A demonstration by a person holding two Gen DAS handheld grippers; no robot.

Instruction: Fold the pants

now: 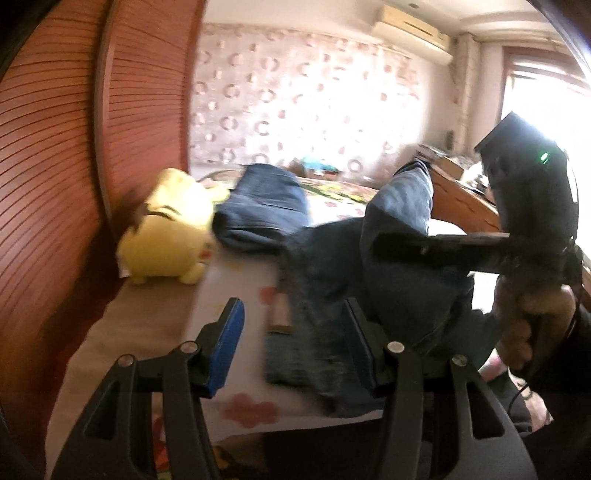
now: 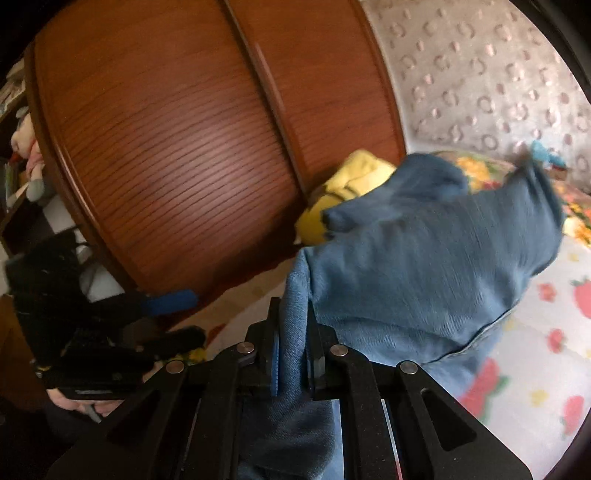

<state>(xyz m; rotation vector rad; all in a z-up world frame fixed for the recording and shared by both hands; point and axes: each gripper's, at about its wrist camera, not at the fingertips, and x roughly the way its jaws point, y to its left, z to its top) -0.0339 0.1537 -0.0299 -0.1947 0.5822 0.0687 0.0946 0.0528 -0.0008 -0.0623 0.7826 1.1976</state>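
Barely one fold started: right gripper (image 2: 291, 354) jaws clamped on the jeans (image 2: 424, 266) lifted off the bed (image 1: 236, 291), left gripper (image 1: 291, 347) jaws apart, empty.

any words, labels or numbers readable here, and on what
None can be read. The jeans, yellow plush toy, air conditioner and wooden wardrobe doors show no legible text; both views are motion-blurred. The bedsheet carries only a fruit and flower print.
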